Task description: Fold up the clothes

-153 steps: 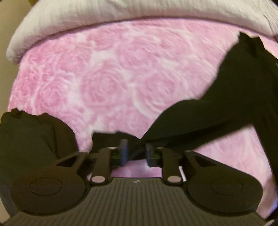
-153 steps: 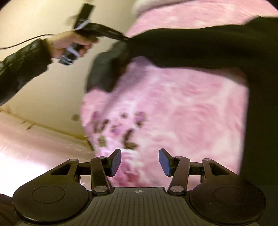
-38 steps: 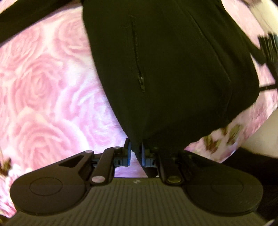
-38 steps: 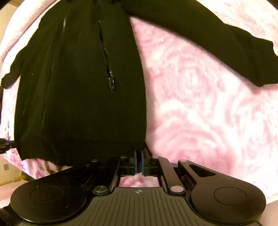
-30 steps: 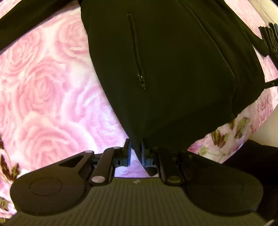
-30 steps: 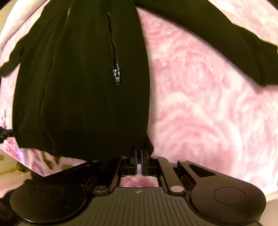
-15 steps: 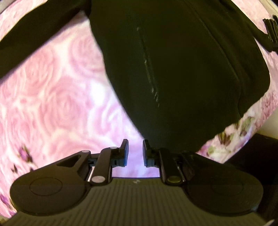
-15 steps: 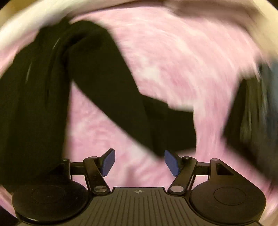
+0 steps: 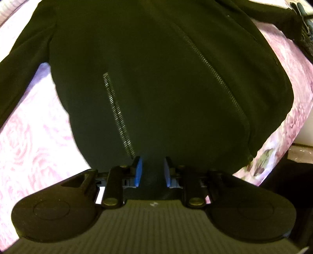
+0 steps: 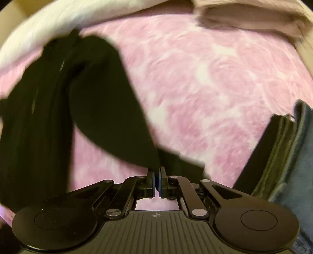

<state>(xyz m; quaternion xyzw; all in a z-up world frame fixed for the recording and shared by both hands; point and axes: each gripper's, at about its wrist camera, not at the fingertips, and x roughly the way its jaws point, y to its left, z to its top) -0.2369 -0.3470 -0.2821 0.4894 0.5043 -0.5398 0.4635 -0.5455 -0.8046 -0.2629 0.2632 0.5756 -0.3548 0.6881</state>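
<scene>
A black zip-up jacket (image 9: 156,68) lies spread front-up on a pink rose-patterned bed cover (image 9: 29,140). My left gripper (image 9: 151,169) is open, its blue pads just above the jacket's bottom hem, holding nothing. In the right wrist view the jacket's body (image 10: 35,121) lies at the left and one sleeve (image 10: 109,109) runs down to my right gripper (image 10: 156,176), which is shut on the sleeve's cuff end.
A pile of folded dark and grey-blue clothes (image 10: 283,156) sits at the right edge of the right wrist view. A white duvet (image 10: 97,13) and a pale folded blanket (image 10: 244,17) lie along the far side. The bed's edge (image 9: 273,156) drops off at the right in the left wrist view.
Both grippers let go of the jacket's hem. The left one has stayed open over the hem. The right one swung to the sleeve, open half a second ago, and has shut on its cuff.
</scene>
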